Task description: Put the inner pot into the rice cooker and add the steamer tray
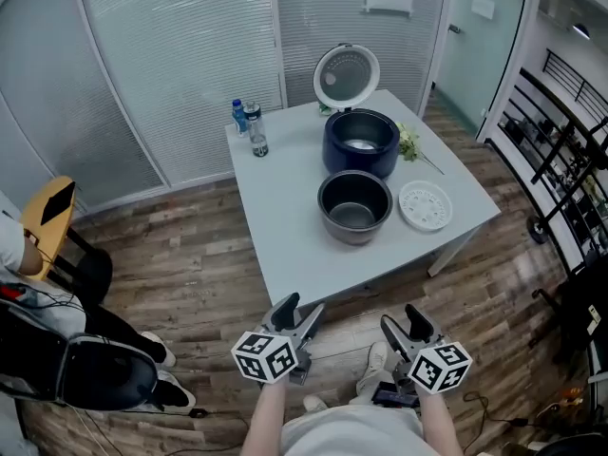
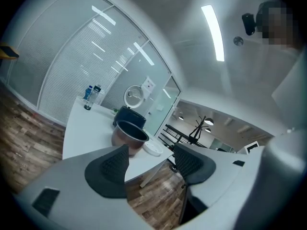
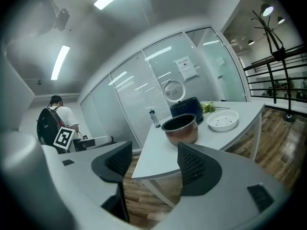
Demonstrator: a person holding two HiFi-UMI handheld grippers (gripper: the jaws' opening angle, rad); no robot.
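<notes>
A dark blue rice cooker (image 1: 360,141) stands on the white table (image 1: 285,217) with its round lid (image 1: 347,76) raised. In front of it sits the dark metal inner pot (image 1: 354,207), and to its right lies the white steamer tray (image 1: 425,204). My left gripper (image 1: 296,316) and right gripper (image 1: 407,326) hang over the floor, short of the table's near edge, both open and empty. The pot (image 2: 129,134) shows beyond the left gripper's jaws. The right gripper view shows the pot (image 3: 181,127), the tray (image 3: 224,120) and the cooker (image 3: 186,108).
Two bottles (image 1: 249,123) stand at the table's far left corner; a green sprig (image 1: 410,144) lies right of the cooker. A yellow stool (image 1: 47,215) and a backpack (image 1: 90,373) are at left. A black rack (image 1: 556,150) lines the right. A person (image 3: 53,121) stands behind.
</notes>
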